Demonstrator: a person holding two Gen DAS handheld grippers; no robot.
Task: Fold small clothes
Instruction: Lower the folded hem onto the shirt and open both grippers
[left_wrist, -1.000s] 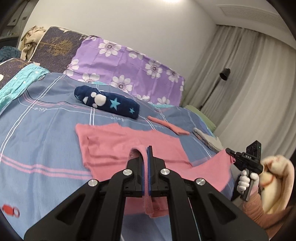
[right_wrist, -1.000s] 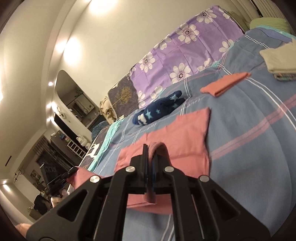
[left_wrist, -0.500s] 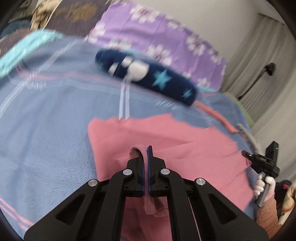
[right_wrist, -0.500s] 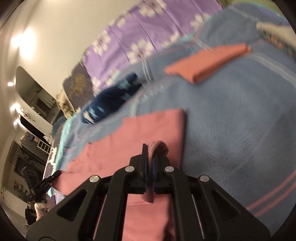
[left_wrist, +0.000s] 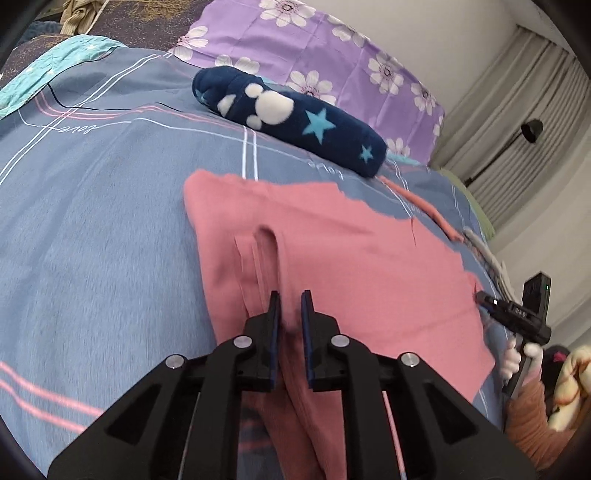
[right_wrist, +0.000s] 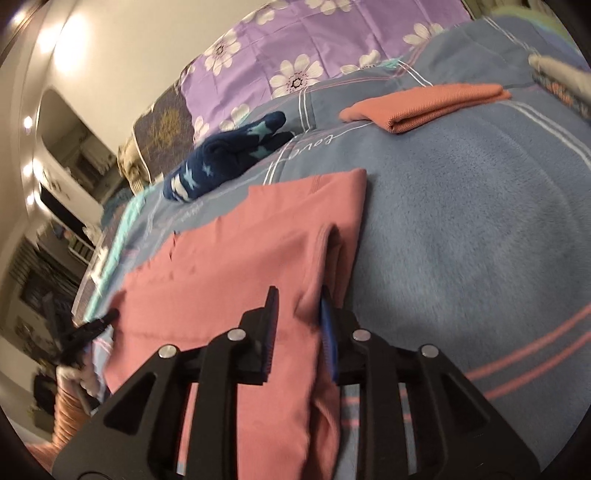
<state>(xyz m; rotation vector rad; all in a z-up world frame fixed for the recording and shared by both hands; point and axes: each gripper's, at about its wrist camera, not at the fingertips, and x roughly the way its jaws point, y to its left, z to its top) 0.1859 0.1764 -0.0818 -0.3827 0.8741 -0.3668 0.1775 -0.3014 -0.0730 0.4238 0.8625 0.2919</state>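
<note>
A pink garment (left_wrist: 332, 258) lies folded over on the blue striped bedspread (left_wrist: 92, 240). My left gripper (left_wrist: 290, 306) is open at its near left edge, with a loose ridge of pink cloth between the fingers. My right gripper (right_wrist: 299, 306) is open at the near right edge of the same garment (right_wrist: 240, 266), a fold of cloth lying between its fingers. The right gripper also shows in the left wrist view (left_wrist: 517, 314) at the far right.
A rolled navy garment with stars (left_wrist: 291, 118) lies beyond the pink one. A folded orange cloth (right_wrist: 424, 105) lies further right, with a folded pale pile (right_wrist: 561, 74) at the edge. Purple flowered pillows (left_wrist: 332, 48) line the headboard.
Both grippers were shut on the pink garment's edges and carried them forward over the garment. Now both have opened and the cloth lies loose between the fingers.
</note>
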